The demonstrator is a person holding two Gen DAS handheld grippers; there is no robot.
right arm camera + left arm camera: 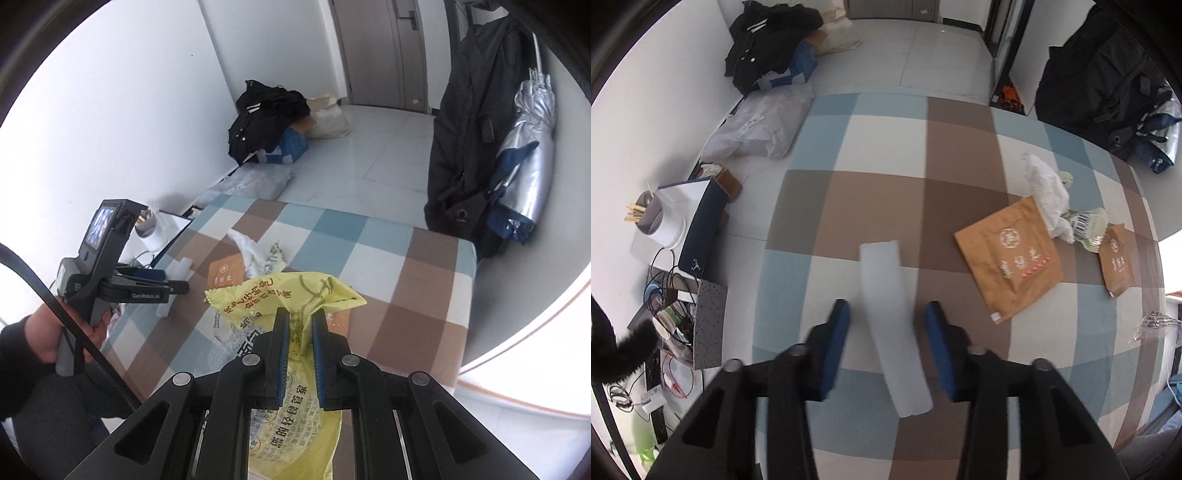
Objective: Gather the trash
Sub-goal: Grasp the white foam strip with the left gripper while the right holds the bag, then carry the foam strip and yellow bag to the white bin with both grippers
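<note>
My right gripper (300, 350) clamps a yellow wrapper (295, 295). My left gripper (886, 347) straddles the foam strip (892, 325) on the table (871, 192), pads not touching. Envelopes (1010, 254) and crumpled plastic (1047, 192) remain.

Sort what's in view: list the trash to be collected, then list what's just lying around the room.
Trash for the job:
yellow wrapper, clamped in the right gripper
white foam piece, between the left gripper's fingers
two brown paper bags
crumpled white plastic

Just lying about:
black jacket
umbrella
blue box
</note>
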